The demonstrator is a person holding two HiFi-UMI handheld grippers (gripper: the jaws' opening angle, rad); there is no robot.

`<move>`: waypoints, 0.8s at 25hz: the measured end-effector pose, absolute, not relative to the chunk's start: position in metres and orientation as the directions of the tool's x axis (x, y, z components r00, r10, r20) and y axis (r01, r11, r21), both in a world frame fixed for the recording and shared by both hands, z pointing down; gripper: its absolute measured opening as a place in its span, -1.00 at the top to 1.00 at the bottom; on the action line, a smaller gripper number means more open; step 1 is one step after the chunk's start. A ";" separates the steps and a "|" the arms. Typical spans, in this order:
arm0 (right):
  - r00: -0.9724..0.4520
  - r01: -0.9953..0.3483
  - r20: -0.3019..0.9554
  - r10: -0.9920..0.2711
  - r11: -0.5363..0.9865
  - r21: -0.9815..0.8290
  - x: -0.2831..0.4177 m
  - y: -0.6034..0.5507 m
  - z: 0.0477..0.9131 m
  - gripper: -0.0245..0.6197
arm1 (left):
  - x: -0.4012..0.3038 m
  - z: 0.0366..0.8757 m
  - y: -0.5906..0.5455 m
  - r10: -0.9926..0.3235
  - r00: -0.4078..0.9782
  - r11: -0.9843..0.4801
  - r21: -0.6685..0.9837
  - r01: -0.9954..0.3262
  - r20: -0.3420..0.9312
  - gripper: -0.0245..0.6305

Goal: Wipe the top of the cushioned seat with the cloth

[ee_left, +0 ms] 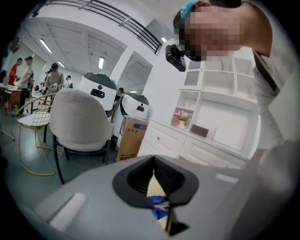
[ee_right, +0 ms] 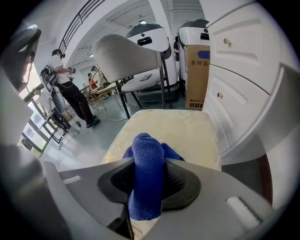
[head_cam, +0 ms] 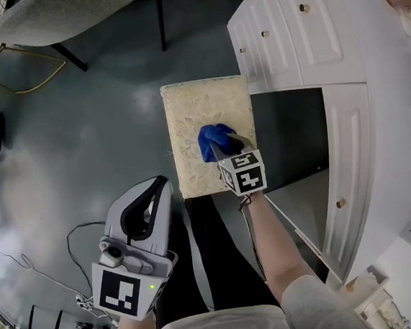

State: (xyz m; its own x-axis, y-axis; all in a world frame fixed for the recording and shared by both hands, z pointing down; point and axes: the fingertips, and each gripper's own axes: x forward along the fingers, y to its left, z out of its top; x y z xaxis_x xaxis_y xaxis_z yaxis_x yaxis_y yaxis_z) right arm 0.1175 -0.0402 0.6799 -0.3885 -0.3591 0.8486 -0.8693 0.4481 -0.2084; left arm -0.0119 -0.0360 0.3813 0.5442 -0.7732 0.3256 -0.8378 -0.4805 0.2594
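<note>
Fig. Wiping step, mid-seat. My right gripper (head_cam: 223, 150) was clamped on the bunched blue terry cloth (head_cam: 213, 142), which sat near the right-hand middle of the square cream patterned cushioned seat (head_cam: 196, 103). It seemed to press on the fabric, though the contact was not clear. In my judgement, good practice was light downward pressure and overlapping strokes that reached each edge, with only cloth, not the jaws, touching the cushion. My left gripper (head_cam: 157, 188) hung apart over the grey floor (head_cam: 81, 150), jaws together and empty. The white panelled cabinet (head_cam: 303, 49) stood just beside the seat's right edge and would limit strokes there. A grey upholstered chair (head_cam: 54, 15) stood well apart.
</note>
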 end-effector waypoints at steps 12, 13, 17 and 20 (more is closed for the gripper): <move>-0.321 -0.919 0.862 -0.391 0.347 -0.185 0.190 -0.048 0.680 0.52 | 0.010 0.379 -0.052 -0.772 0.556 -0.495 0.257 -0.830 0.308 0.93; -0.318 -0.921 0.863 -0.392 0.342 -0.185 0.193 -0.049 0.681 0.52 | 0.011 0.381 -0.052 -0.769 0.556 -0.494 0.260 -0.830 0.314 0.93; -0.306 -0.932 0.865 -0.399 0.309 -0.187 0.206 -0.049 0.682 0.52 | 0.014 0.386 -0.049 -0.756 0.559 -0.488 0.275 -0.828 0.341 0.93; -0.300 -0.936 0.864 -0.404 0.299 -0.186 0.209 -0.049 0.682 0.51 | 0.014 0.380 -0.055 -0.778 0.549 -0.487 0.259 -0.834 0.306 0.93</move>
